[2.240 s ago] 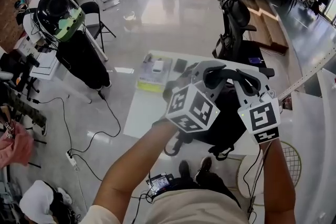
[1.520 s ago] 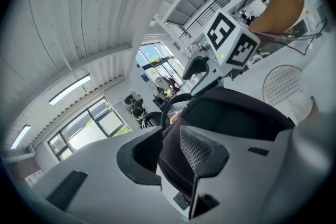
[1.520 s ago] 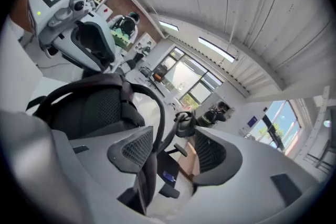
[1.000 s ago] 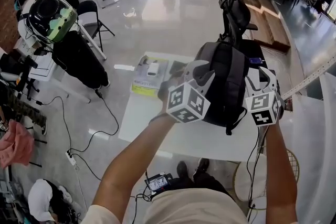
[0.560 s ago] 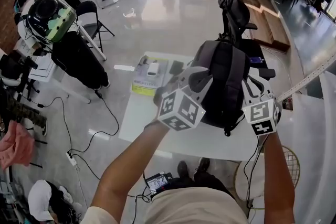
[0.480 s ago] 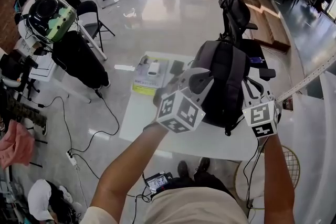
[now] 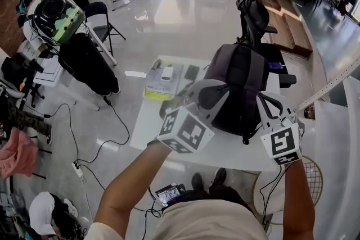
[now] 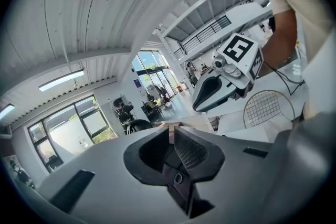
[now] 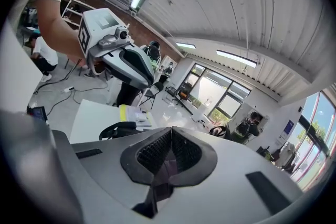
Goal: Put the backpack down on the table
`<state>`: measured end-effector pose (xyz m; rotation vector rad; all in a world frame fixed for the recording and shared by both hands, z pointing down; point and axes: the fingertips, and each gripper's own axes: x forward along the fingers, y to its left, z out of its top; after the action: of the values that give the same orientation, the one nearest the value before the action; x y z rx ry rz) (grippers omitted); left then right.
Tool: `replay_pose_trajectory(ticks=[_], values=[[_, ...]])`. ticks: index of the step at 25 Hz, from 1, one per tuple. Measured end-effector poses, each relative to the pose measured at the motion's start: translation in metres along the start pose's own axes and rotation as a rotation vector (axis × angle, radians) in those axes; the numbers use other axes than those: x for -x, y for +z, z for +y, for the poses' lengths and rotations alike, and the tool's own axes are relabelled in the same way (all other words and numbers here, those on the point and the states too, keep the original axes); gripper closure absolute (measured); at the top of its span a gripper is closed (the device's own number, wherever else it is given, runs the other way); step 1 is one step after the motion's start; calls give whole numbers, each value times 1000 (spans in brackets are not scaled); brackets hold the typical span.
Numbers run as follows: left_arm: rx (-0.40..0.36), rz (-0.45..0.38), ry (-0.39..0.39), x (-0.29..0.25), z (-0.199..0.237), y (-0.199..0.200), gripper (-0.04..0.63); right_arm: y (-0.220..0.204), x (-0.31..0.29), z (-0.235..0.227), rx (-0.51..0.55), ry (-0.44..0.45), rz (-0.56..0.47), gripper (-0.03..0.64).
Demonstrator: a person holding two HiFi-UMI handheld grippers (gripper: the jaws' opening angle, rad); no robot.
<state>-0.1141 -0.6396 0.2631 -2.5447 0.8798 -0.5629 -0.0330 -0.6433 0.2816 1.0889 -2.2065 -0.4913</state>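
Observation:
The dark grey backpack point(image 7: 239, 87) stands upright on the white table point(image 7: 147, 123), toward its far right part. My left gripper point(image 7: 220, 93) hovers in front of its left side; its jaws have just been closing, the tips point(image 8: 169, 131) meet and nothing shows between them. Off the bag's near right corner, my right gripper point(image 7: 263, 99) is shut and empty, its pads point(image 9: 171, 132) pressed together. Each gripper view looks across at the other gripper: the right gripper point(image 8: 226, 78) and the left gripper point(image 9: 123, 60). Neither gripper view shows the backpack.
A yellow book point(image 7: 162, 80) with small white items and a dark phone point(image 7: 192, 72) lie at the table's far left. A black strap loop point(image 9: 113, 129) rests on the tabletop. An office chair point(image 7: 254, 17) stands behind the table, a racket point(image 7: 310, 177) on the floor at right.
The backpack rose from in front of the table onto the tabletop. Both grippers have let go of it, drawn back toward me and closed their jaws.

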Motion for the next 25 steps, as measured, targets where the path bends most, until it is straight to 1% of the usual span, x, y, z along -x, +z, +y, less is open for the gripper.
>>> replay_pose_trajectory(ticks=[3,6,8,13,17,22,25], values=[[-2,-53,-7,14,-3,14,558,16,15,5,15,9,-56,591],[-8,-123,-16,27,-7,29,564,28,30,10,30,22,-119,591],[-17,-150,-13,36,-9,36,566,34,39,13,33,26,-142,591],[-38,-172,-9,56,-14,47,568,46,56,23,56,34,-162,591],[-63,-171,-13,64,-18,50,568,50,64,28,70,45,-169,591],[-73,-173,-14,76,-22,54,568,57,72,37,75,47,-163,592],[-74,-164,-13,78,-27,48,568,53,72,39,58,43,-155,592]])
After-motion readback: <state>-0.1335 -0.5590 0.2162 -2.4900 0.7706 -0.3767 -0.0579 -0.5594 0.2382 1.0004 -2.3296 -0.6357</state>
